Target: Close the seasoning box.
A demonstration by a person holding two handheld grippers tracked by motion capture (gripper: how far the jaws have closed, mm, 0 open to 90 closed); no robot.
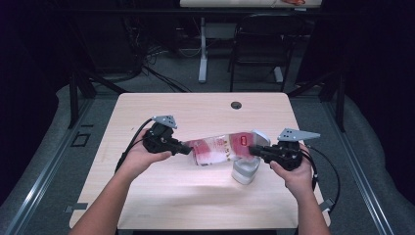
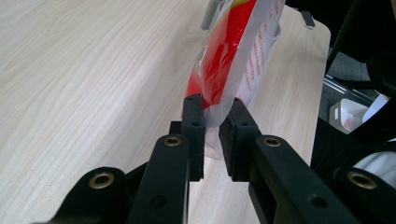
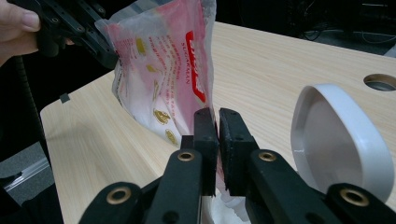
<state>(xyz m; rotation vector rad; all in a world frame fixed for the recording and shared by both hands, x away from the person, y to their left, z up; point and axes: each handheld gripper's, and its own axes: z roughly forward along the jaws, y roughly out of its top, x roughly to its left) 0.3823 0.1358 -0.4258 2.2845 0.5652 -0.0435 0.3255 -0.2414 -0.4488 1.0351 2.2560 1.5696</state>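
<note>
High view, bag: a red and white plastic bag (image 1: 218, 148) is stretched between the two grippers at the middle of the frame, lifted above the table (image 1: 161, 105).
High view, left gripper (image 1: 187, 148): clamped on the bag's left end, left of centre.
High view, right gripper (image 1: 253, 150): clamped on the bag's right end, right of centre.
High view, container: a white container (image 1: 244, 171) with a hinged lid (image 1: 260, 136) stands on the table just below the bag's right end.
Left gripper view, grip: the black jaws pinch the bag (image 2: 233, 60) edge at mid frame, the bag running to the upper right.
Right gripper view, grip: the jaws are nearly closed on the bag's (image 3: 163, 79) lower edge at centre.
Right gripper view, surroundings: the open lid (image 3: 338, 140) sits at the right, the left gripper (image 3: 109, 58) holds the bag's far corner at upper left, beside a hand (image 3: 18, 28).
</note>
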